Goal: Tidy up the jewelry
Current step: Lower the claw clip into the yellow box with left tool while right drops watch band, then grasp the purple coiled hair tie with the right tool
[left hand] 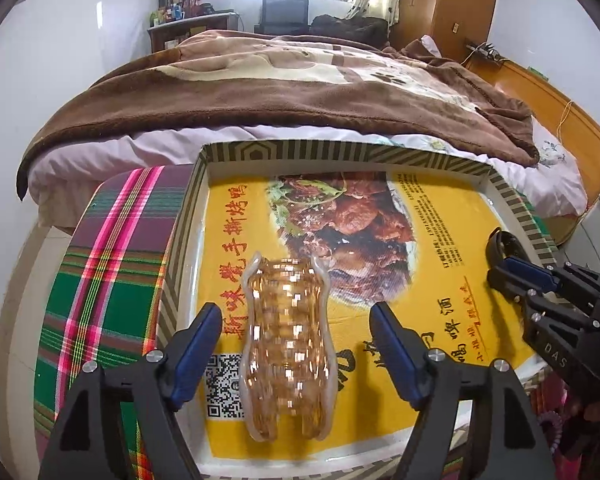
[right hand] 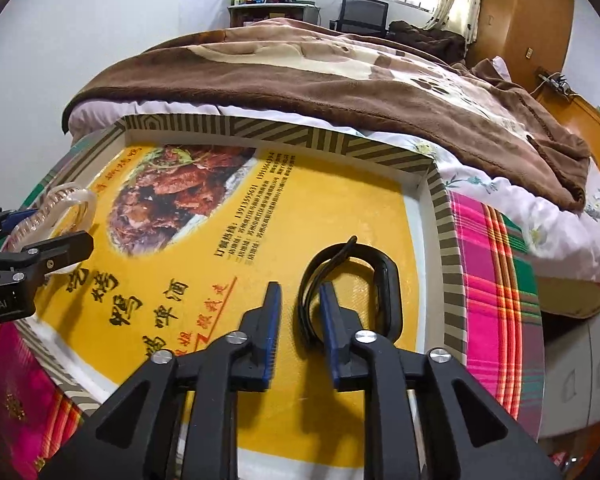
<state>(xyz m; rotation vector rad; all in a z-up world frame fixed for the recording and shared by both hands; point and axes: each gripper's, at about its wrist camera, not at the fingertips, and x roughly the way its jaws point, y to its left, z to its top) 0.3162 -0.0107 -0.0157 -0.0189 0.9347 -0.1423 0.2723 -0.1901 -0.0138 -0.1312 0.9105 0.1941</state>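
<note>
— While we look along the left hand-held gripper (left hand: 296,356), what lies between its blue fingers?

— We see an amber beaded bracelet (left hand: 287,344), wide and translucent, lying flat on the yellow poster (left hand: 440,280) inside the shallow tray (left hand: 284,151). Our left jaws stand wide apart, one finger on each side of the bracelet, neither touching it as far as we can tell.

— And our right hand-held gripper (right hand: 300,316)?

— Its jaws are partly parted, holding nothing. A black bangle (right hand: 386,292) rests on the poster near the tray's right wall. Our right-hand finger (right hand: 332,320) reaches into the bangle's loop, with a thin dark strap just left of it; we cannot tell whether the finger touches the bangle.

— Where do the two pieces sit relative to each other?

— Well apart: the bracelet toward the tray's left side, the bangle toward its right. The tray rests on a plaid cloth (left hand: 112,264) covering the table, with a bed (left hand: 300,92) under a brown blanket just beyond.
</note>
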